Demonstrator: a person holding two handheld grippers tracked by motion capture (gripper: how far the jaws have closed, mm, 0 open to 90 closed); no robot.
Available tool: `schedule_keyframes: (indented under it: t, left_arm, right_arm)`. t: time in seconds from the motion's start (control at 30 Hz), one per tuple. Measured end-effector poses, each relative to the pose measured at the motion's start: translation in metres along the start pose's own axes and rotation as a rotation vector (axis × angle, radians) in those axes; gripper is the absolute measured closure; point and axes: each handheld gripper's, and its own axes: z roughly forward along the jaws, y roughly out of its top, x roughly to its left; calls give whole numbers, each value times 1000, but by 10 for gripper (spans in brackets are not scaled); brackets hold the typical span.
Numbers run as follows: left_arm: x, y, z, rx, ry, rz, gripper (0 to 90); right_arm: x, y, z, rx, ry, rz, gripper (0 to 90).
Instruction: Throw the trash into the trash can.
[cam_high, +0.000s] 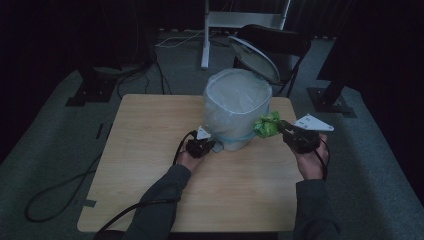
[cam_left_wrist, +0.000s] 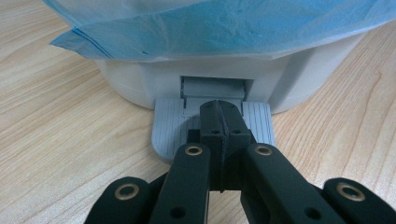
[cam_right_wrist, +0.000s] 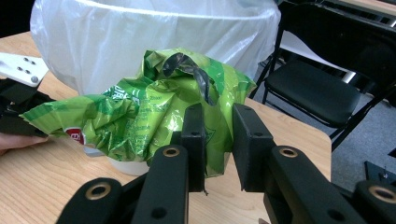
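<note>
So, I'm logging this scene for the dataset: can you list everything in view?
pedal bin: one, white, lid up, lined with a pale bag, at the table's far edge
foot pedal: one, grey, at the bin's base
crumpled wrapper: one, green, beside the bin
table: one, light wood
chair: one, black, behind the table
left gripper: shut, on the pedal
right gripper: shut on the wrapper
</note>
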Motion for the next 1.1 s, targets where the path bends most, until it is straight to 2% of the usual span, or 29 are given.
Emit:
schedule_keyframes:
  t: [0.6,1.1]
  left_arm:
    - [0,0,0,1,0,0,900]
    - [0,0,0,3,2,4,900]
  right_arm:
    - [-1,20,-10,-33,-8,-25,753]
    - [0,48,-20,-76,-25,-56,753]
